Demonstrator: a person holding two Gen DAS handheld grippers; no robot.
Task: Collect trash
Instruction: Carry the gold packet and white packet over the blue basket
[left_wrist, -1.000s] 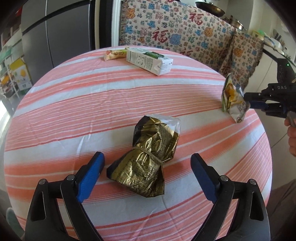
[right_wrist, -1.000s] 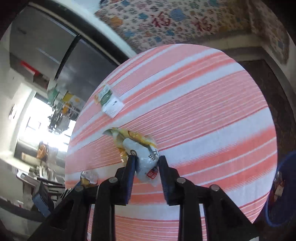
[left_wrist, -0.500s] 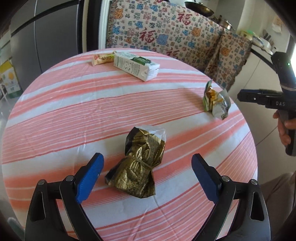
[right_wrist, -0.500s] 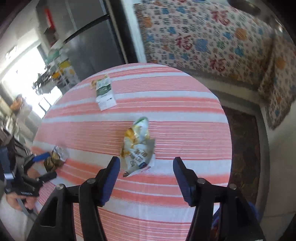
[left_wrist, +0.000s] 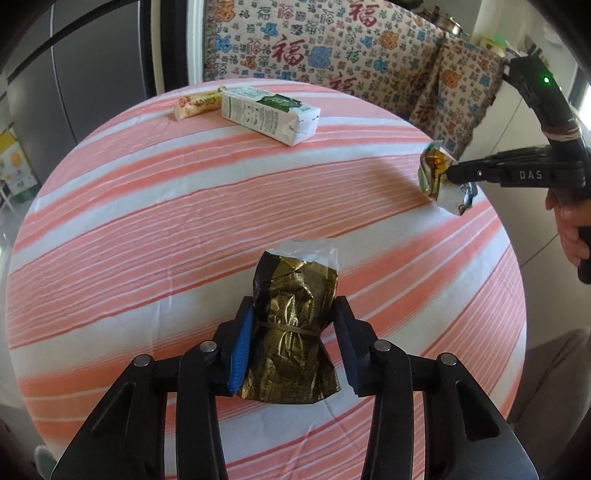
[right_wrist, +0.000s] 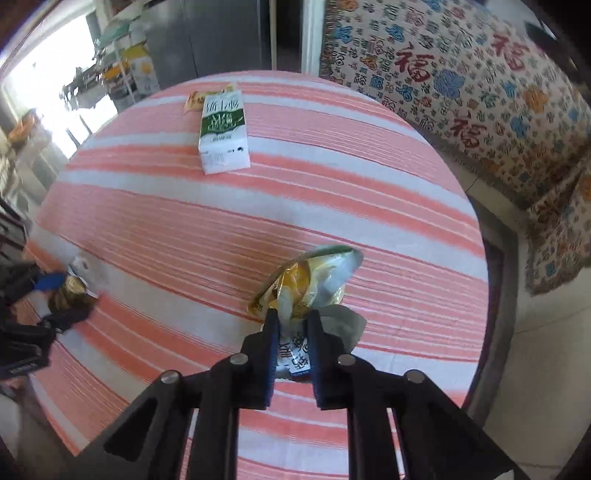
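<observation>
Between my left gripper pads sits the gold foil bag, long axis running six to twelve, clear end at twelve; the jaws have just been closing and now pinch its tied waist. At two o'clock my right gripper clamps the crumpled yellow wrapper on the striped tablecloth

Both wrist views look steeply down, sharing the striped table.
</observation>
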